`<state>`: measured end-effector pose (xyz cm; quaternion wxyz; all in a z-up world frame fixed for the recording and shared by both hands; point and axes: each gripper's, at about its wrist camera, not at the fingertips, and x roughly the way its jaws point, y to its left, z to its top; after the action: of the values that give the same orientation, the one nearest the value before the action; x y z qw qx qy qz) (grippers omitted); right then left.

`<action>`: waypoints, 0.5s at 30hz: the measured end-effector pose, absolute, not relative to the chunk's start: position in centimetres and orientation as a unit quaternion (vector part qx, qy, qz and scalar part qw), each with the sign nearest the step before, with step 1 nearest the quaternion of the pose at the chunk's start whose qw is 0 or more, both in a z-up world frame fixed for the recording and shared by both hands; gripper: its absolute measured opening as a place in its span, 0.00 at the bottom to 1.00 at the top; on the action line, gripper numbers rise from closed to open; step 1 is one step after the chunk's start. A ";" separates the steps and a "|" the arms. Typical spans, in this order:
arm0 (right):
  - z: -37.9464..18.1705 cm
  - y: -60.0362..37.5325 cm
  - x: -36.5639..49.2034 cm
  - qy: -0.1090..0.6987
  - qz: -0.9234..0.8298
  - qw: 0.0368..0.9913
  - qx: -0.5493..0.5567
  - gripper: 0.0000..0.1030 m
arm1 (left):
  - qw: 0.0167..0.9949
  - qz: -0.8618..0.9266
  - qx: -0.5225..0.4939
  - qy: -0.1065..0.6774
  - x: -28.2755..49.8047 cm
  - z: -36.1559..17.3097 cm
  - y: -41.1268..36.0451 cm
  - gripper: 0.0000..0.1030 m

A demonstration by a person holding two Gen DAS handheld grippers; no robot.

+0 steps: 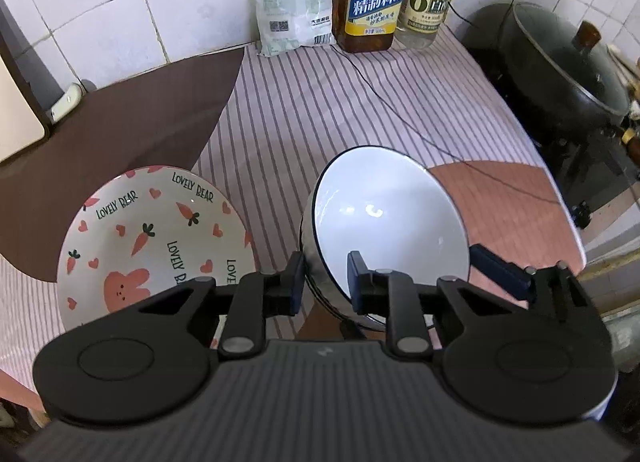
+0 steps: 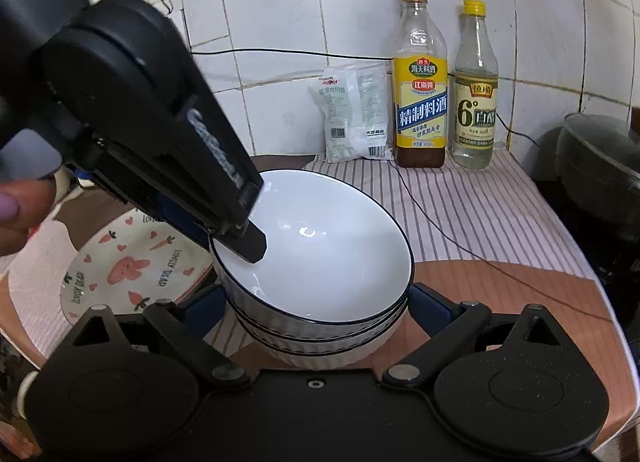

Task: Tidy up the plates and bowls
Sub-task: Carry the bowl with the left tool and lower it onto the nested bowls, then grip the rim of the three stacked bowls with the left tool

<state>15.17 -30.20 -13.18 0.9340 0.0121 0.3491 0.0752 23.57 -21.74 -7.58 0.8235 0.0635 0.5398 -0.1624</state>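
The stacking step was in hand. A stack of white bowls (image 2: pixel 320 262) stood on the striped cloth of the desk (image 1: pixel 320 110), beside a carrot-patterned plate (image 1: pixel 148 246). The top bowl's rim was clenched by the left tool (image 1: pixel 324 282) — one finger (image 2: pixel 252 244) inside, the other outside — and the bowl sat tilted. The right tool (image 2: pixel 316 314) was placed around the stack's lower bowls, its pads spread to either side; whether they pressed could not be told. Next, the top bowl would likely need levelling into the stack, then release. The stack's base and part of the plate were hidden behind the tools.
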 end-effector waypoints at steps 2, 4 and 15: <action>-12.9 -29.9 15.0 0.346 0.071 0.935 -0.001 0.96 | 0.825 -0.160 0.068 0.538 23.5 -7.9 -21.8 0.19; -12.7 -29.8 14.8 0.345 0.068 0.936 0.000 0.96 | 0.826 -0.164 0.057 0.537 23.3 -7.9 -21.5 0.20; -11.0 -29.1 11.7 0.338 0.059 0.939 -0.008 0.96 | 0.851 -0.185 -0.086 0.483 22.0 -5.8 -16.4 0.40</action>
<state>11.65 -29.06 -10.98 0.9392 -0.0080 0.3382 0.0587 21.98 -16.36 -5.79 0.8514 -0.0855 0.4833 -0.1852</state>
